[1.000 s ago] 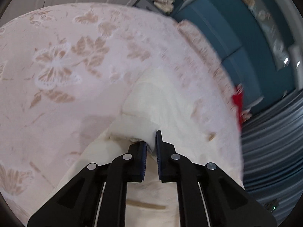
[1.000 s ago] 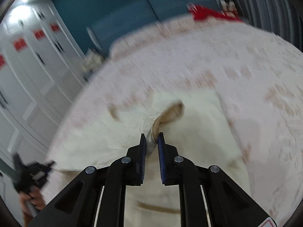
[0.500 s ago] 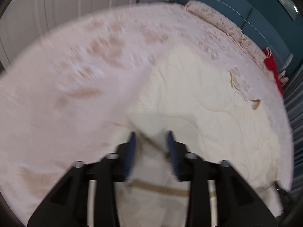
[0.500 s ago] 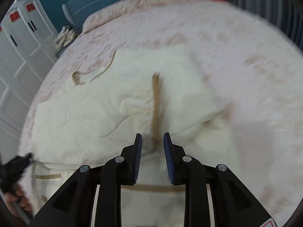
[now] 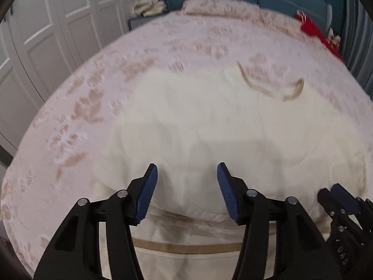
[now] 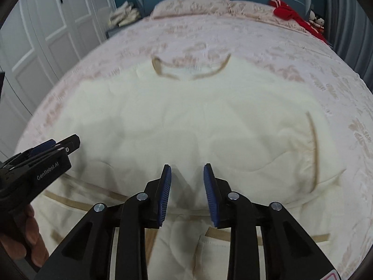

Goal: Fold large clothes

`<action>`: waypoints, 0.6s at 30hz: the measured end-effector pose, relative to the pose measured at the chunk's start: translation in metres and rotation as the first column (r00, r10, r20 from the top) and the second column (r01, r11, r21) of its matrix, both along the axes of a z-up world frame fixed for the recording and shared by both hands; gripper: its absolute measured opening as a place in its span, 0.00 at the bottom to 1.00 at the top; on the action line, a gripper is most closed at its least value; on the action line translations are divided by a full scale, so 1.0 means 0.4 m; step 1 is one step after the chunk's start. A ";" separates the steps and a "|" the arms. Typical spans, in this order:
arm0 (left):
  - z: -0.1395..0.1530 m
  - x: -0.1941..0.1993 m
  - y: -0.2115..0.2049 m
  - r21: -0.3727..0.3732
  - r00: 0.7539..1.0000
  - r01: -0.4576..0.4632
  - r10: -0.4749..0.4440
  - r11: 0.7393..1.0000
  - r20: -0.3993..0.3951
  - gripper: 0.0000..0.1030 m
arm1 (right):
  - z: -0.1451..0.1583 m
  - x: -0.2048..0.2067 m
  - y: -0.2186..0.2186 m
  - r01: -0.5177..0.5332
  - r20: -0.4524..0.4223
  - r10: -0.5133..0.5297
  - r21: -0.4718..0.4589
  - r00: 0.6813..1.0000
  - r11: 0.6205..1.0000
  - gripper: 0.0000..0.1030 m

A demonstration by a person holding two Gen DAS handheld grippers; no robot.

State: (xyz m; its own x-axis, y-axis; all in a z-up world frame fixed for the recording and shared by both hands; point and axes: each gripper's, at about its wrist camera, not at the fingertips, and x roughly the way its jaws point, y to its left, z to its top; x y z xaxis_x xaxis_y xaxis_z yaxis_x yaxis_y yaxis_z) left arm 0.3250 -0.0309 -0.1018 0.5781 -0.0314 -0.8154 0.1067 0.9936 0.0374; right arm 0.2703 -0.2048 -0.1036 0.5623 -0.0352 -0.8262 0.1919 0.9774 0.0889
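- The cream jacket (image 6: 186, 121) lies spread on the bed (image 6: 291, 46), collar at 12 o'clock.
- Left tongs (image 5: 186, 175) have just been opening, nothing between them.
- Right tongs (image 6: 187, 172) likewise, parted and empty.

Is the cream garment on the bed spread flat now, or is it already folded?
Partly folded. The cream garment has its sleeves laid over the body, ending in a raised edge above the hem band. The neckline lies flat.
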 end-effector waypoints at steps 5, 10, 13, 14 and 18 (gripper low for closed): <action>-0.038 -0.013 -0.022 0.048 1.000 0.000 -0.001 0.999 0.014 0.50 | -0.053 -0.026 0.011 -0.001 -0.001 0.001 -0.007 1.000 1.000 0.24; -0.064 -0.020 -0.027 0.074 1.000 0.004 -0.006 0.997 0.018 0.50 | -0.076 -0.032 0.030 0.000 0.023 0.001 -0.050 1.000 0.999 0.24; -0.073 -0.024 -0.030 0.068 1.000 -0.006 0.004 0.998 0.030 0.50 | -0.084 -0.031 0.034 0.006 0.033 -0.004 -0.061 0.999 0.998 0.24; -0.075 -0.025 -0.033 0.071 0.999 -0.008 0.005 0.997 0.033 0.50 | -0.087 -0.031 0.035 0.007 0.036 -0.005 -0.060 0.999 0.998 0.24; -0.087 -0.027 -0.040 0.088 0.999 -0.007 0.002 0.996 0.052 0.50 | -0.092 -0.029 0.038 0.012 0.046 -0.009 -0.062 0.999 0.998 0.24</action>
